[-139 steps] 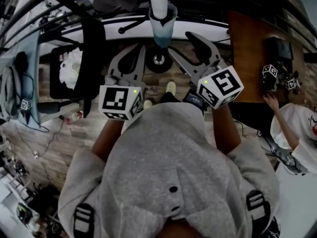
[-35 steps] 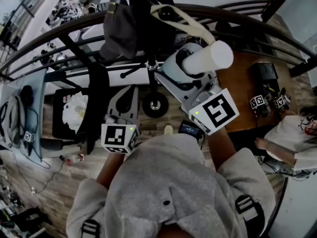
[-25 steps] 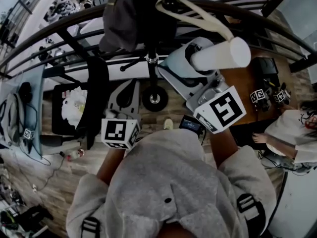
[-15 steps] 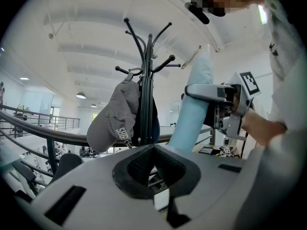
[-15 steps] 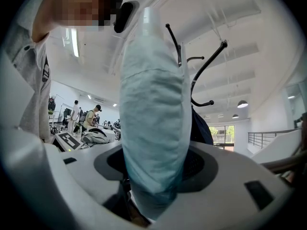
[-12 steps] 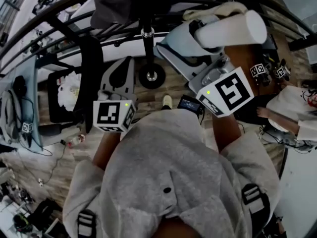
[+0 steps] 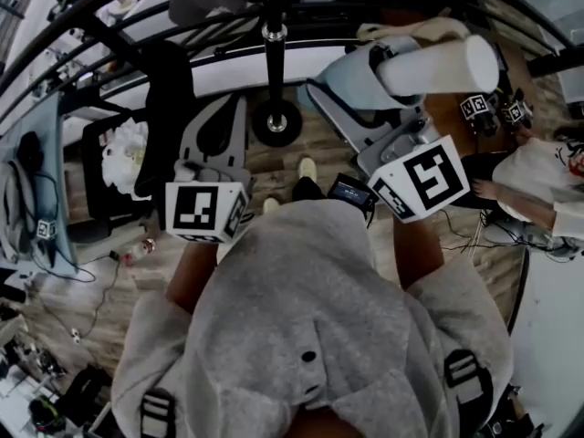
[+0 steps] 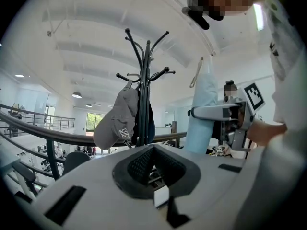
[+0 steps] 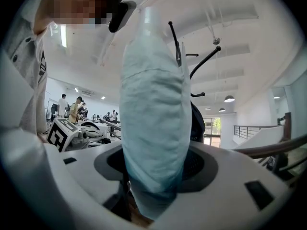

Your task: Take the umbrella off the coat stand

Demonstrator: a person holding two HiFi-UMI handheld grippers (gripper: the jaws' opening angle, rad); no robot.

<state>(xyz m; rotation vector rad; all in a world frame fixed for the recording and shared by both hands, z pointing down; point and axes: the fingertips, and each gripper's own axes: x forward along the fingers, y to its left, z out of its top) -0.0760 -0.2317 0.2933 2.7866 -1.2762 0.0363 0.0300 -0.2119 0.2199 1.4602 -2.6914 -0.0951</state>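
Observation:
The folded light-blue umbrella [image 7: 360, 73] with its white handle [image 7: 440, 62] is clamped between the jaws of my right gripper [image 7: 351, 108], clear of the black coat stand [image 7: 272, 53]. In the right gripper view the umbrella [image 9: 153, 119] stands upright and fills the jaws of my right gripper [image 9: 153, 171]. Its beige strap [image 8: 196, 73] hangs loose beside the stand's hooks. My left gripper [image 7: 214, 133] is shut and empty, pointing at the stand [image 8: 145, 90] from a short way off. In the left gripper view the umbrella [image 8: 201, 114] stands to the right of the stand.
A grey cap [image 8: 117, 121] and a dark garment [image 8: 146, 123] hang on the stand. A curved railing [image 7: 137, 12] runs behind it. A black chair [image 7: 169, 108] stands at the left, a wooden desk [image 7: 452, 112] and a seated person [image 7: 538, 190] at the right.
My right gripper has drawn the umbrella back and down from the stand, and its strap no longer reaches to the hooks. My left gripper has also backed away from the stand.

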